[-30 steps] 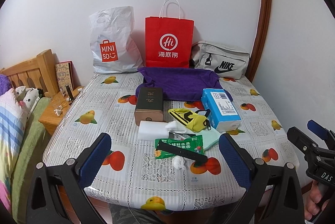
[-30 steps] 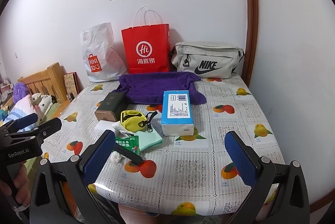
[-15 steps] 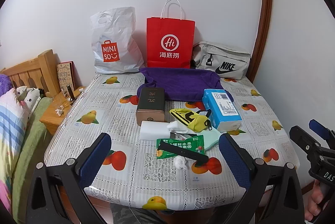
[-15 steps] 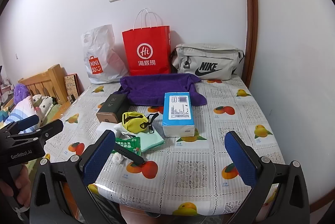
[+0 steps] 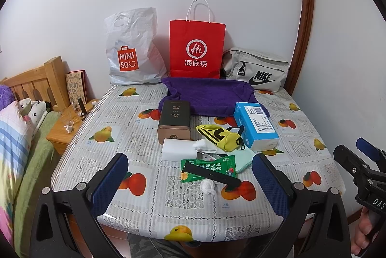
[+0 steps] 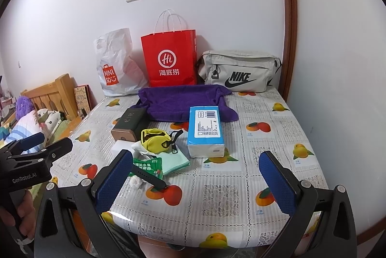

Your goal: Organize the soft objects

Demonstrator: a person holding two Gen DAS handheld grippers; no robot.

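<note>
Left wrist view: soft stuff sits in a heap mid-table, straight ahead of the left hand-held gripper (image 5: 190, 176), w/ fingers wide apart and empty. Small yellow fabric pouch w/ black strap (image 5: 220, 136) lies on top of the heap, ahead and slightly right of the fingers; pale green folded cloth (image 5: 242, 159) partly under it, near the right finger; white sock-like bundle (image 5: 203, 145) touching the pouch's left end. Green printed snack packet (image 5: 207, 167) nearest, w/ a black watch-style strap (image 5: 212, 174) lying across it and a small white crumpled wad (image 5: 208, 185) just in front. Purple towel (image 5: 207, 95) lies bunched further back, prob. dumped, not folded.

Hard items flank the heap: dark box w/ bronze end (image 5: 174, 121) ahead-left, blue-and-white tissue pack (image 5: 257, 126) ahead-right, white flat block (image 5: 177, 149) beside the sock. Behind, against the wall: white plastic shopping bag (image 5: 131, 50), red paper bag (image 5: 196, 50), grey sling bag (image 5: 255, 69), likely destinations.

Right hand-held gripper (image 6: 195, 182) also spread wide, empty, aimed right of the heap. Both hover at the near edge of the fruit-print table (image 5: 144, 200); judging by that, nothing picked yet.
</note>
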